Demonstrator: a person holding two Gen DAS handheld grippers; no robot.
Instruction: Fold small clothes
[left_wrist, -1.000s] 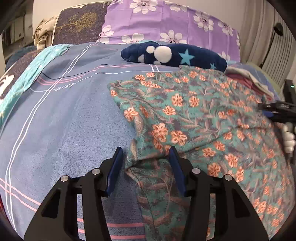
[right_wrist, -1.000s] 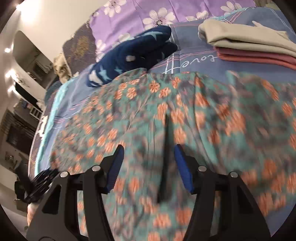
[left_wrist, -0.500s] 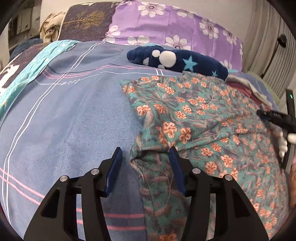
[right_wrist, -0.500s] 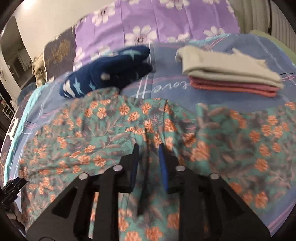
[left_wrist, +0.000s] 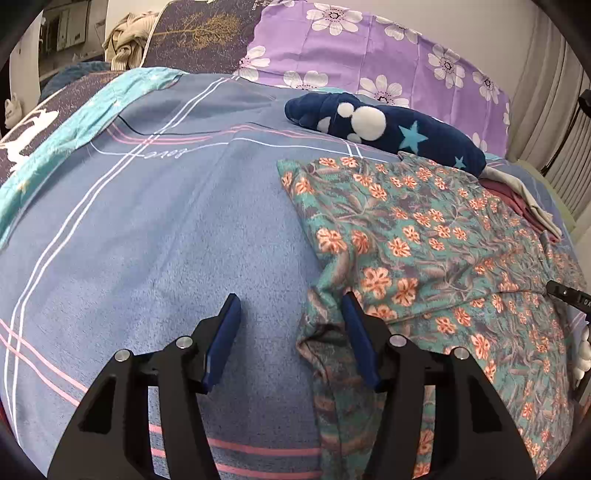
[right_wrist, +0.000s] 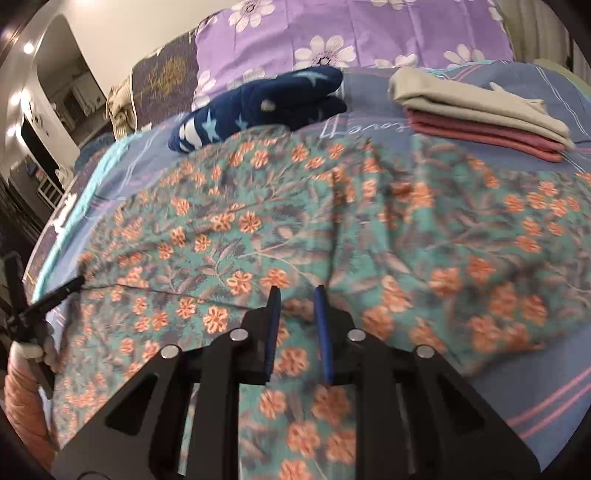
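A thin, matt woven cloth, the floral garment (left_wrist: 424, 251), is lying creased across the frame's right half, over a blue bedspread (left_wrist: 155, 229) that is showing a soft, brushed nap. At upper right, a navy plush item (left_wrist: 388, 129) is looking fleecy and thick. In the lower frame, the left gripper (left_wrist: 290, 314) is showing matt black plastic arms, bright metal screw heads and smooth blue pads (left_wrist: 225, 339) (rubber or plastic, hard to tell). Folded clothes (right_wrist: 480, 114) at upper right are looking like smooth matt cotton.
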